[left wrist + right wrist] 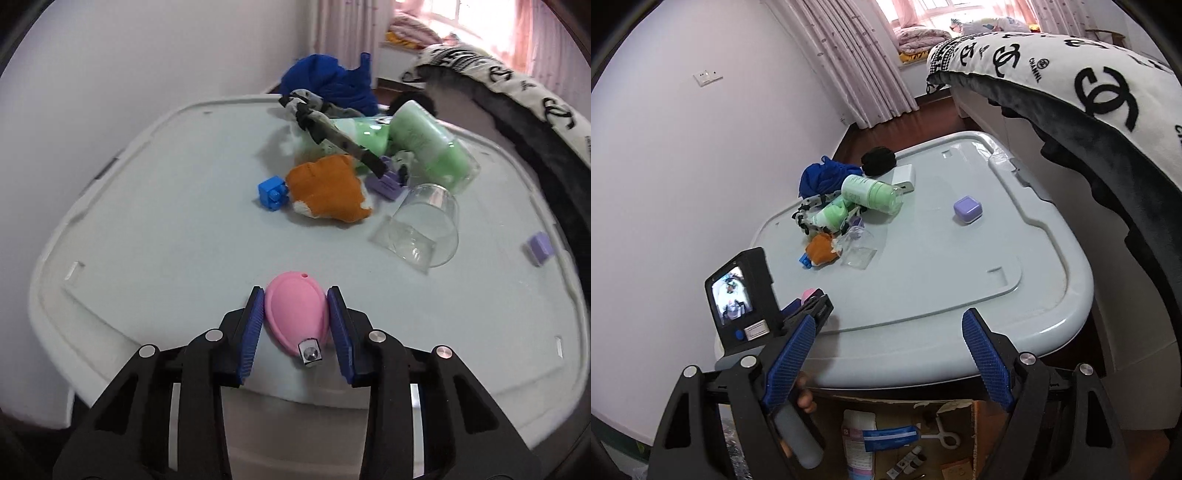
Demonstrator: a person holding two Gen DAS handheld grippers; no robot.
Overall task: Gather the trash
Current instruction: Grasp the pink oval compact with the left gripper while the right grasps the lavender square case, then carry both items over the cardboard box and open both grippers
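Observation:
A pink, egg-shaped nail clipper (295,314) with a metal end lies near the front edge of the pale grey bin lid (147,221). My left gripper (295,291) is shut on it, one blue pad pressed against each side. In the right wrist view the left gripper (809,299) shows at the lid's near left corner, the pink nail clipper (809,293) peeking past it. My right gripper (892,315) hangs open and empty over the lid's front edge (960,332), above an open cardboard box (975,417) holding several discarded items.
A pile sits mid-lid: orange cloth (325,192), blue brick (271,192), tipped clear cup (424,225), green bottles (428,147), blue cloth (328,81). A purple case (967,209) lies apart at the right. A black-and-white pillow (1071,92) overhangs the right side.

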